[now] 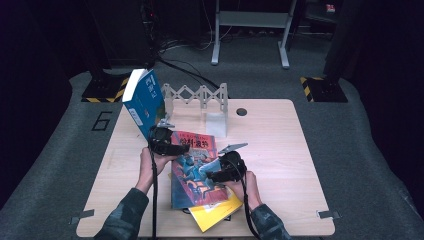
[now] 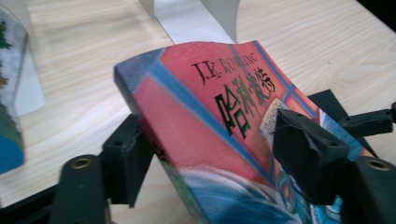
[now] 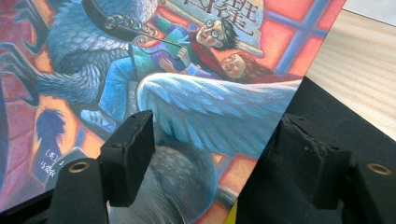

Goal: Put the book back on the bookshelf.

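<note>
Glossy paper book (image 2: 205, 121); pale wood-grain table (image 1: 280, 150)

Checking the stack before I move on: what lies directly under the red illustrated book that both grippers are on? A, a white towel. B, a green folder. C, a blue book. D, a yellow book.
D: in the high view a yellow book sticks out from beneath the near end of the red illustrated book.

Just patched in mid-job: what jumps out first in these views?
The red illustrated book at the table's middle stands out first, held from both sides: the left tongs clamp its top corner and the right tongs grip its side edge. Under it, toward the near edge, a yellow book pokes out. Behind the left hand, a blue book stands tilted beside the white folding rack at the far side.
</note>
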The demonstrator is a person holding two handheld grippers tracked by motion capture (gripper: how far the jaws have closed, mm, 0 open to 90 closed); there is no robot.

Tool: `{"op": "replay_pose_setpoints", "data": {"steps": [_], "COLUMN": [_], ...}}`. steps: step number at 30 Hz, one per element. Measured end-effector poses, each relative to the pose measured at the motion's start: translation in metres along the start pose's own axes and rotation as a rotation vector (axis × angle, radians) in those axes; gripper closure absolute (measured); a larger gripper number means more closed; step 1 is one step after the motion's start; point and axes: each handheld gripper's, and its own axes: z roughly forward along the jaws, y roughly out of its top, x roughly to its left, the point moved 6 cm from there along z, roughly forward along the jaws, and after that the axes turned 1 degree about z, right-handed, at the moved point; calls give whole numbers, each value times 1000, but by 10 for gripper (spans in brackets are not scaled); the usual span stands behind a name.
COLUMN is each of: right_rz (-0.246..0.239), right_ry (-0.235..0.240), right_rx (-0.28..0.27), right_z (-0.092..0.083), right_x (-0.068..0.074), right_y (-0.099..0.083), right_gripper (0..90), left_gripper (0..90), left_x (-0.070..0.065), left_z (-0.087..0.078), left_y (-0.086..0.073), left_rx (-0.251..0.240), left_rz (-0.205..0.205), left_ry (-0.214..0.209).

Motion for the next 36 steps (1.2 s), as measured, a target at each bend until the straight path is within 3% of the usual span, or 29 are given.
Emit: {"op": "replay_pose_setpoints", "data": {"steps": [2, 4, 8, 10, 19, 21, 23, 27, 34, 36], "right_rz": [-4, -18, 7, -7, -8, -13, -15, -24, -14, -37], "right_ry": [1, 3, 13, 9, 20, 20, 26, 36, 37, 32], "right_rx": [1, 1, 2, 2, -1, -1, -3, -8, -11, -7], "right_z": [0, 0, 1, 2, 2, 3, 3, 6, 7, 8], "right_x": [0, -1, 1, 0, -1, -1, -1, 2, 4, 3], "right_y": [0, 0, 1, 2, 2, 2, 3, 5, 6, 6], "right_gripper": [283, 283, 283, 283, 282, 282, 284, 283, 283, 283], "left_gripper": [353, 376, 409, 414, 421, 421, 450, 489, 494, 494], "left_x": [-2, -2, -8, -9, -10, -11, -13, -20, -19, -19], "left_z": [-2, -6, -10, -11, -7, -3, 1, 2, 2, 1], "left_y": [2, 4, 10, 12, 16, 15, 13, 18, 18, 18], "left_rx": [-3, 18, 7, 20, 20, 25, 49, 19, 54, 58], "left_rz": [12, 63, 89, 111, 92, 77, 89, 84, 117, 122], "left_ry": [8, 16, 39, 49, 25, -4, -44, -35, 11, 22]}}
